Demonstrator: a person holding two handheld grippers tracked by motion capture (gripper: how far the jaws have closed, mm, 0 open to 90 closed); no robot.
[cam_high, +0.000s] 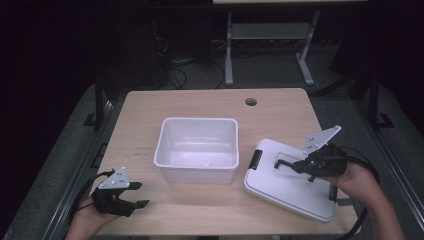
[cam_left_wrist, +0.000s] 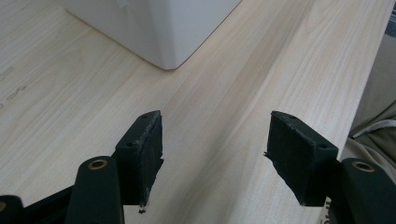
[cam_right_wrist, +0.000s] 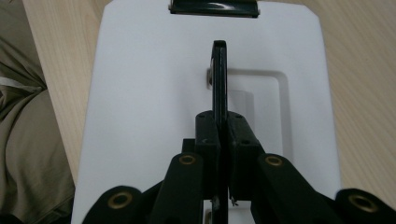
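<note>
A white open bin (cam_high: 197, 174) stands in the middle of the wooden table (cam_high: 150, 105). To its right is the bin's white lid (cam_high: 285, 189), with a black latch (cam_high: 256, 158) on the edge toward the bin. My right gripper (cam_high: 299, 165) is shut on the lid's black handle (cam_right_wrist: 219, 70), which stands up on edge from its recess in the lid (cam_right_wrist: 140, 93) between the closed pads of my right gripper (cam_right_wrist: 219, 128). My left gripper (cam_high: 139, 194) is at the front left of the table, open and holding nothing. Past my left gripper (cam_left_wrist: 215, 149) is a corner of the bin (cam_left_wrist: 177, 32).
A round cable hole (cam_high: 251, 102) sits near the table's far edge. Another black latch (cam_right_wrist: 214, 8) is on the lid's far edge in the right gripper view. Bare wood lies between the bin and the front edge. A grey desk frame (cam_high: 270, 40) stands on the floor beyond.
</note>
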